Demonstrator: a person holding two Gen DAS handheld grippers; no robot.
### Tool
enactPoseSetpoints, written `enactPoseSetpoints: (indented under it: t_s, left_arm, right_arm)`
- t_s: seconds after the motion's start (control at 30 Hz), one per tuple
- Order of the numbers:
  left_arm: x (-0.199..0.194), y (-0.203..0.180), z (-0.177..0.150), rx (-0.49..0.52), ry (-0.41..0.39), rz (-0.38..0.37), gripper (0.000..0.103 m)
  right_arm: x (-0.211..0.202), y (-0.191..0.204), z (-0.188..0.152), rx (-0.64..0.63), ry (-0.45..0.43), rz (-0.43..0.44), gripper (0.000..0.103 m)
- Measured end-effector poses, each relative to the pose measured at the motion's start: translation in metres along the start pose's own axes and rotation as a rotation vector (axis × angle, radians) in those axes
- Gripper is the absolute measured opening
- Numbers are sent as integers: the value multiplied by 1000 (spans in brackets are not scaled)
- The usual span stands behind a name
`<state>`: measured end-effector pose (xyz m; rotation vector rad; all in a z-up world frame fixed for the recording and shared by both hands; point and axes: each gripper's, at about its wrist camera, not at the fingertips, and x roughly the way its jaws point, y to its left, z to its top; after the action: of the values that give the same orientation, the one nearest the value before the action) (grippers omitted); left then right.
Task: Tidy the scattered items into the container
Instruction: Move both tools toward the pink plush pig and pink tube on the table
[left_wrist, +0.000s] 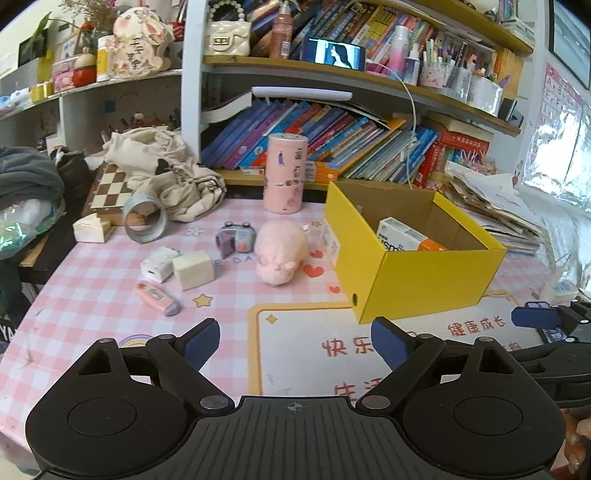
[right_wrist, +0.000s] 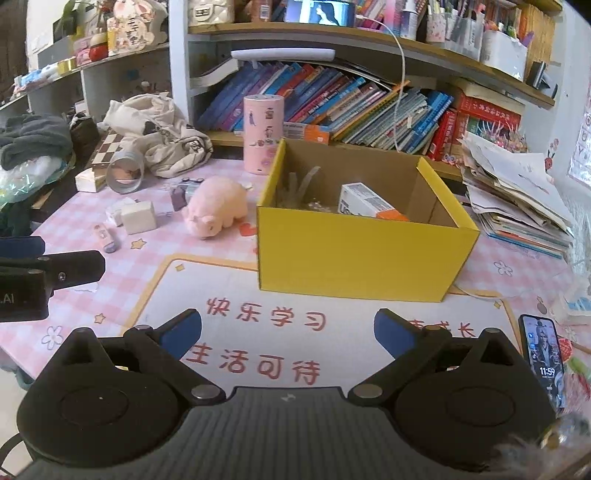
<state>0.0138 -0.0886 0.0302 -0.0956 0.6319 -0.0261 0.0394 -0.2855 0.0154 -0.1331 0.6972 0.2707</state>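
Observation:
A yellow cardboard box (left_wrist: 424, 280) (right_wrist: 354, 254) stands open on the pink checked mat, with a white and orange carton (left_wrist: 404, 236) (right_wrist: 369, 205) inside. To its left lie a pink plush pig (left_wrist: 280, 251) (right_wrist: 218, 208), a grey toy camera (left_wrist: 236, 238), a cream block (left_wrist: 193, 269) (right_wrist: 139, 217), a small white box (left_wrist: 159, 264) and a pink and purple pen-like case (left_wrist: 159, 298) (right_wrist: 105, 237). My left gripper (left_wrist: 295, 345) hovers open over the mat's near edge, empty. My right gripper (right_wrist: 288, 334) is open and empty in front of the box.
A tall pink canister (left_wrist: 284, 173) (right_wrist: 263, 134) stands behind the pig. A roll of tape (left_wrist: 144, 219), a chessboard (left_wrist: 110, 190) and a cloth bag (left_wrist: 170, 177) sit at the back left. A paper stack (right_wrist: 517, 192) lies right of the box; a phone (right_wrist: 543, 358) lies near right.

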Motion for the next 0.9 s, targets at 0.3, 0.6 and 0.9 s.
enactPoseSetpoints:
  t_s: [0.3, 0.6, 0.9]
  left_arm:
    - [-13, 28, -7, -24, -6, 25, 92]
    - [-26, 57, -16, -65, -9, 54, 92]
    - [-37, 77, -24, -91, 2, 85, 92]
  right_arm:
    - [-3, 30, -1, -25, -8, 15, 103]
    - [-4, 61, -3, -62, -4, 38, 103]
    - [-9, 86, -3, -104, -10, 57, 103]
